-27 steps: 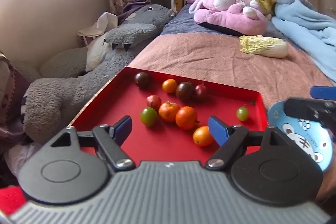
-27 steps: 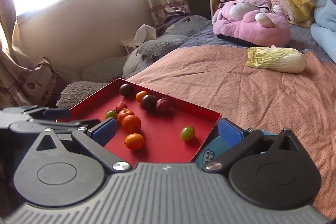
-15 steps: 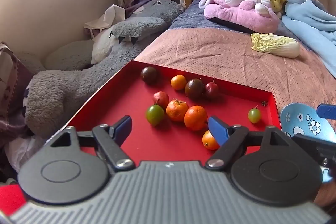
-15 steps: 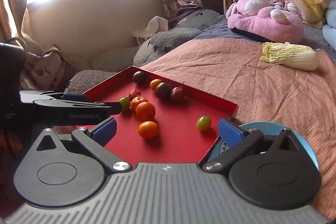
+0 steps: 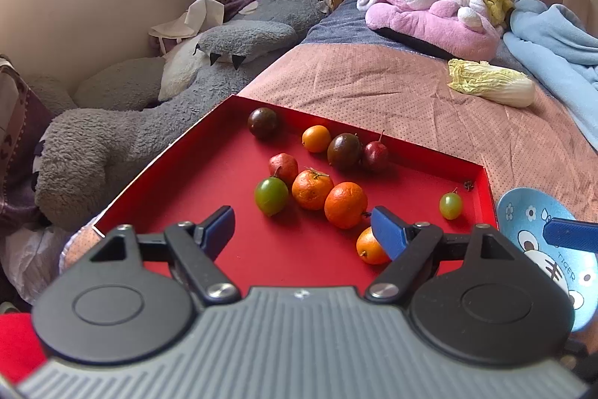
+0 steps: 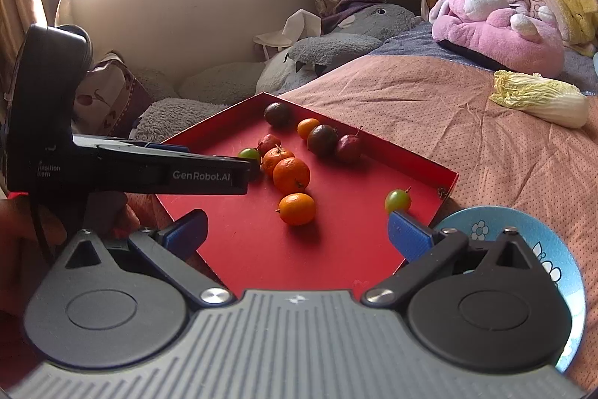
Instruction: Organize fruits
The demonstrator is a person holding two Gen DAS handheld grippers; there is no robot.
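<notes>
A red tray (image 5: pixel 194 182) (image 6: pixel 336 249) lies on the bed and holds several small fruits: orange mandarins (image 5: pixel 345 204) (image 6: pixel 297 208), green fruits (image 5: pixel 271 195) (image 6: pixel 398 199), dark plums (image 5: pixel 262 122) and red ones (image 5: pixel 375 156). A blue cartoon bowl (image 5: pixel 530 223) (image 6: pixel 523 230) sits to the right of the tray, with nothing visible in it. My left gripper (image 5: pixel 302 229) is open and empty above the tray's near part; it also shows in the right wrist view (image 6: pixel 239 171). My right gripper (image 6: pixel 297 234) is open and empty over the tray's near right corner.
A napa cabbage (image 5: pixel 493 86) lies on the pink bedspread (image 5: pixel 392 100) beyond the tray. A pink plush (image 5: pixel 429 17), a blue blanket (image 5: pixel 553 40) and a headboard are at the far end. A big grey plush (image 5: pixel 149 122) lies left of the bed.
Both grippers have moved forward and toward the tray, so the fruits sit closer in view. The jaws stayed open and no fruit moved.
</notes>
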